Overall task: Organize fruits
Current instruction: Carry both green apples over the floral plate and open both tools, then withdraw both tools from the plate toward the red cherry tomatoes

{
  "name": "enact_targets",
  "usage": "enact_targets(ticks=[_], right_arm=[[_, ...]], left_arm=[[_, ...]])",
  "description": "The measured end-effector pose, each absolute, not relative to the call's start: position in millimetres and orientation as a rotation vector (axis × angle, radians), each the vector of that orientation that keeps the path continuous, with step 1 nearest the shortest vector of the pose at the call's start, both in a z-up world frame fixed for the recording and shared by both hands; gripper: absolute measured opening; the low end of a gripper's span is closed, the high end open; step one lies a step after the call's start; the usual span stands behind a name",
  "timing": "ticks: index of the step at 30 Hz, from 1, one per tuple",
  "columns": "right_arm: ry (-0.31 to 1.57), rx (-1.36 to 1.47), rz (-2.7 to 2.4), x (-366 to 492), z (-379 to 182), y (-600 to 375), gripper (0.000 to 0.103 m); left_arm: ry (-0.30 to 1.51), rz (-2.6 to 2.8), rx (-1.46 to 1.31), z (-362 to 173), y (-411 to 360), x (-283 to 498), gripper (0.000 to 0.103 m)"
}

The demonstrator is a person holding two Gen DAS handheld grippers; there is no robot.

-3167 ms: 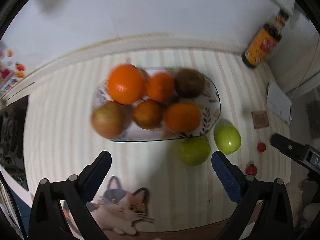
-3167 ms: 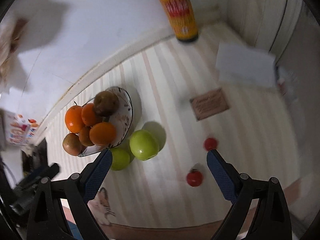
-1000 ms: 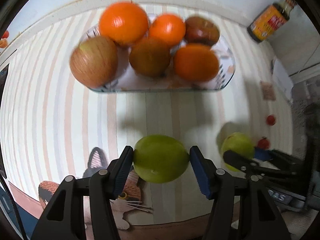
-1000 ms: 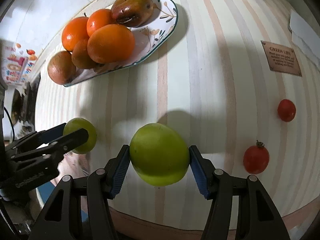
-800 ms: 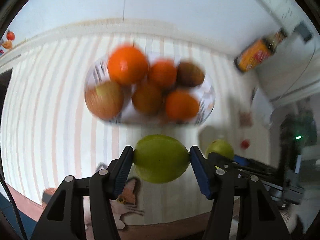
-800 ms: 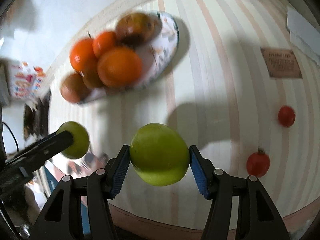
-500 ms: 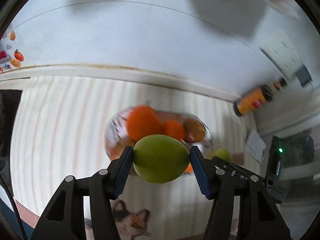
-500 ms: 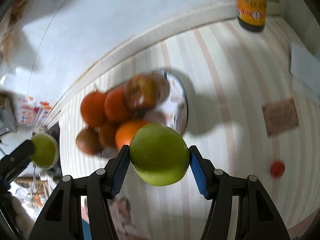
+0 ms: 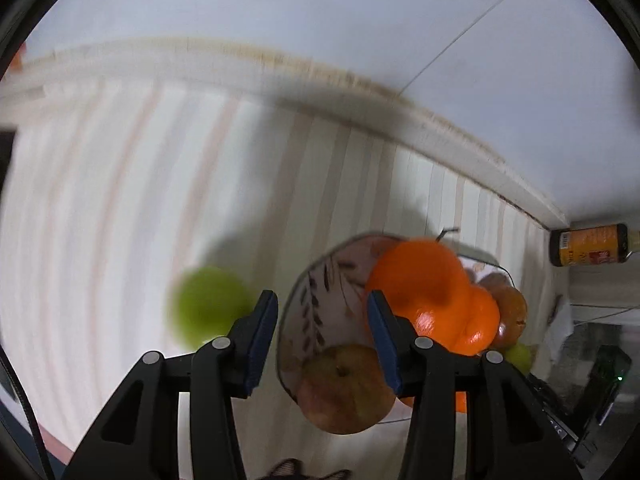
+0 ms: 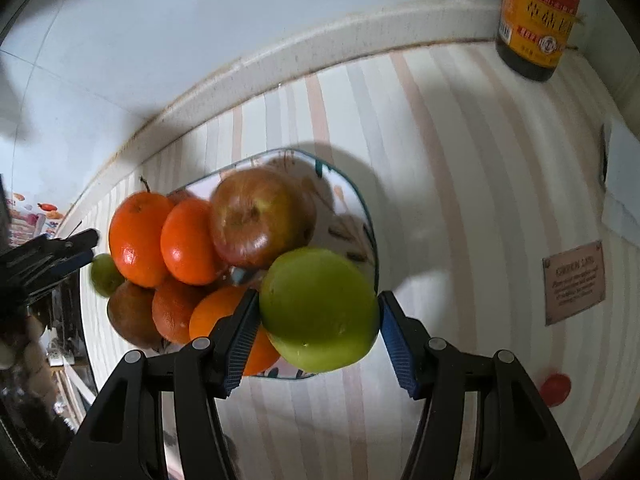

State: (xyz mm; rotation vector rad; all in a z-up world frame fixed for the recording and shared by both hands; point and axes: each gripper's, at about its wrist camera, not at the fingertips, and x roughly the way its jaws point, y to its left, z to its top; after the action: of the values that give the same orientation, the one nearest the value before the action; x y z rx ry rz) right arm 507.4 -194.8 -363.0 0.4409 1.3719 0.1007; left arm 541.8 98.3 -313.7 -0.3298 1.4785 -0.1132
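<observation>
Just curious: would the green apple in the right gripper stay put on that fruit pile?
Probably not: the green apple is round and smooth, so it may roll off the heaped oranges. It looks firm; the pads leave no dent.

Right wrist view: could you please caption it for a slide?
Right gripper holds a green apple above the fruit-filled plate on the striped tablecloth.

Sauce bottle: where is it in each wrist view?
Left wrist: the bottle is at the far right edge, sideways in the picture, right of the fruit plate.
Right wrist: the bottle is at the top right, cut off by the top edge, up and right of the fruit plate.
Shared landmark: the fruit plate.
</observation>
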Motion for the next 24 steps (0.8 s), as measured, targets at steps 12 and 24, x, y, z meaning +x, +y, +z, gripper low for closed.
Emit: enact_targets(ticks=[12,24], right_arm=[[1.331,0.532,0.166,507,-352,-195,0.095],[1.172,0.482,0.005,484,-288,-132,0.095]], left_arm=[[1.305,0.067,-0.302,-270,137,462,0.052],[1.286,0.234,-0.472,-296,304,452,0.093]])
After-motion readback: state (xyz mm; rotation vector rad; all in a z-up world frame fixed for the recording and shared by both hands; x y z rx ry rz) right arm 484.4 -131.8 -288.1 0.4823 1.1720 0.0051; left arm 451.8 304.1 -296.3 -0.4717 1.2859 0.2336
